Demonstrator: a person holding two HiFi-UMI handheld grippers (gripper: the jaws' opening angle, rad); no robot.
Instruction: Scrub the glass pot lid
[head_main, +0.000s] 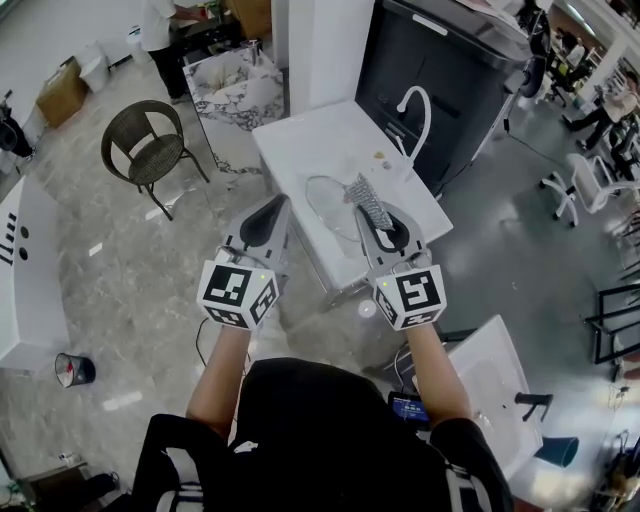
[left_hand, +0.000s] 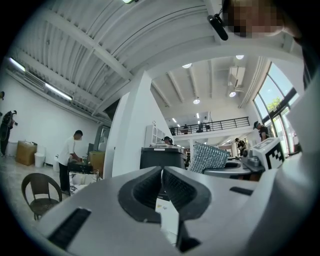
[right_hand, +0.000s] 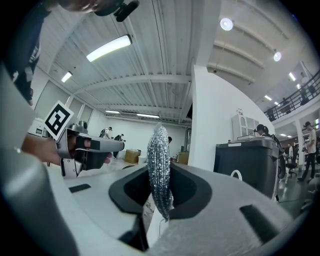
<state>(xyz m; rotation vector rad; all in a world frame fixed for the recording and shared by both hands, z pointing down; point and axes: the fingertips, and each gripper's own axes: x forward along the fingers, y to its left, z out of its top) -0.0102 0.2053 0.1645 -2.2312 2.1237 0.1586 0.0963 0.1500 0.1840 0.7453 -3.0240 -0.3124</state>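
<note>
1. We hold our left gripper (left_hand: 162, 170) fully closed, with nothing in it.
2. Our right gripper (right_hand: 160, 172) clamps a silver scouring pad (right_hand: 159, 142).
3. The glass pot lid (head_main: 328, 207) lies on the white worktop (head_main: 310, 140), near the pad.

Left gripper (left_hand: 162, 171) — jaws together, empty

My right gripper (right_hand: 159, 175), of matt grey plastic with ribbed black pads (right_hand: 134, 189), clamps a rough, glittering silver-mesh scouring cloth (right_hand: 158, 150), while the clear, glossy glass pot lid (head_main: 330, 205) lies on the smooth white table (head_main: 310, 140), left of which stands a dark woven-wicker chair (head_main: 150, 145).
</note>
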